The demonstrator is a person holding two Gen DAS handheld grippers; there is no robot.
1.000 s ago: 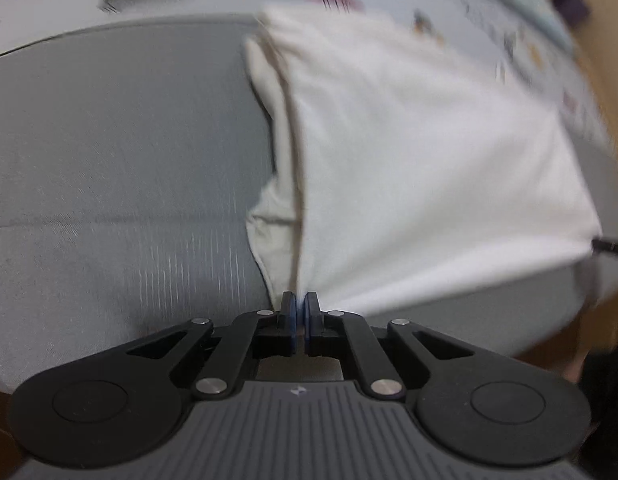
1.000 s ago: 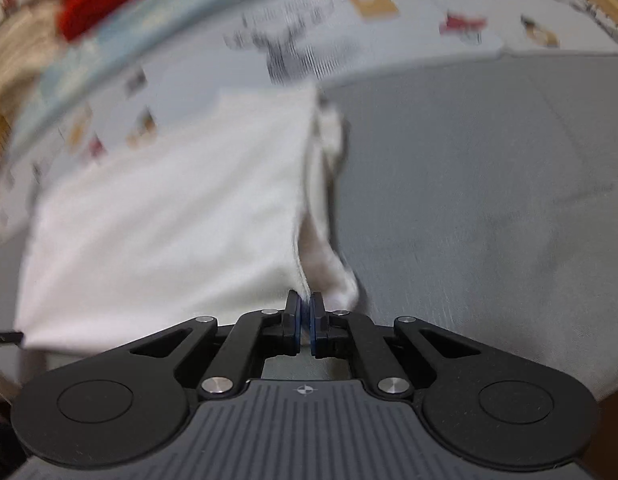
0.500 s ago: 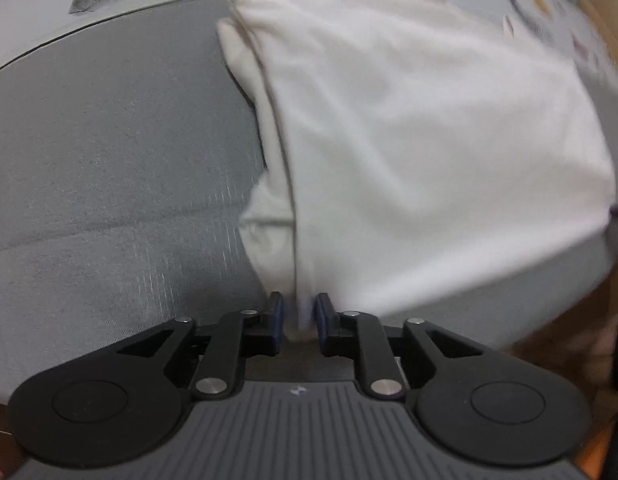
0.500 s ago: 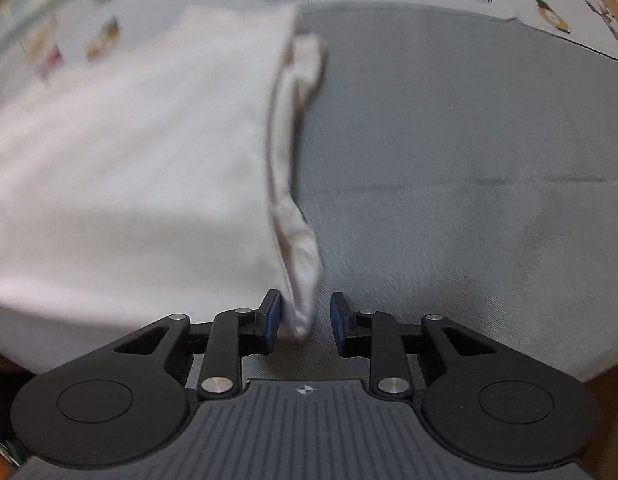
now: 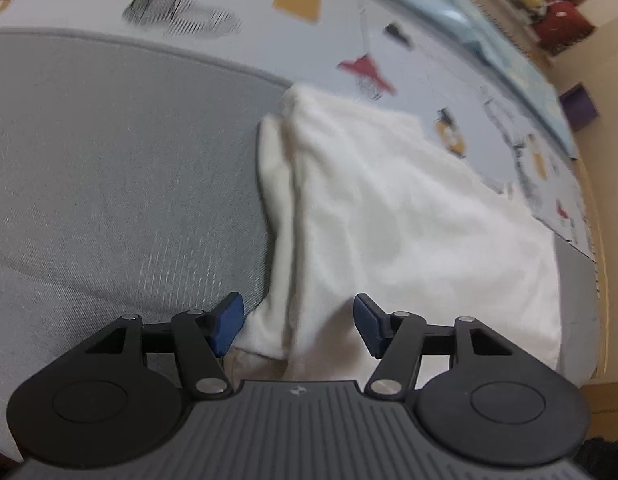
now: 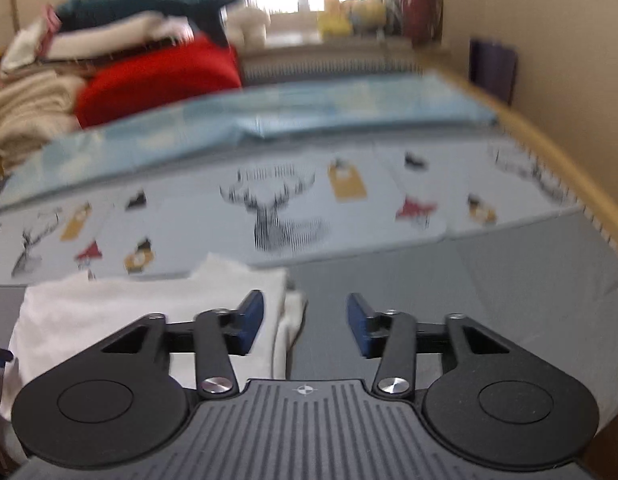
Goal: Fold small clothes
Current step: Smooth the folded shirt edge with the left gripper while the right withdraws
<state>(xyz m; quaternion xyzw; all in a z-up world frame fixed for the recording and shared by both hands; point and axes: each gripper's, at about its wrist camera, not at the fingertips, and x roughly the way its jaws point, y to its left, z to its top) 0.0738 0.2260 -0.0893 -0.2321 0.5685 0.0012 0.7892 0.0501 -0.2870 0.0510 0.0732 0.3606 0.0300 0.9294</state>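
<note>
A grey mat (image 5: 121, 184) lies over a printed sheet (image 6: 349, 208), with piled clothes (image 6: 121, 68) far left. The folded white garment (image 5: 389, 220) rests on the mat's far edge. Both the left hand-held gripper (image 5: 299, 324) and right hand-held gripper (image 6: 305, 326), clamped on its corners a second ago, now gape wide.

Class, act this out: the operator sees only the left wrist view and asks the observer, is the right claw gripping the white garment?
Observer: No. The right claw is open, its jaws spread wide.
Operator: Where is the white garment relative to it?
Observer: Mostly to its left, with the folded edge lying between the jaws.
Operator: More clothes waiting?
Observer: A pile of clothes sits far left, a red one among them.
</note>
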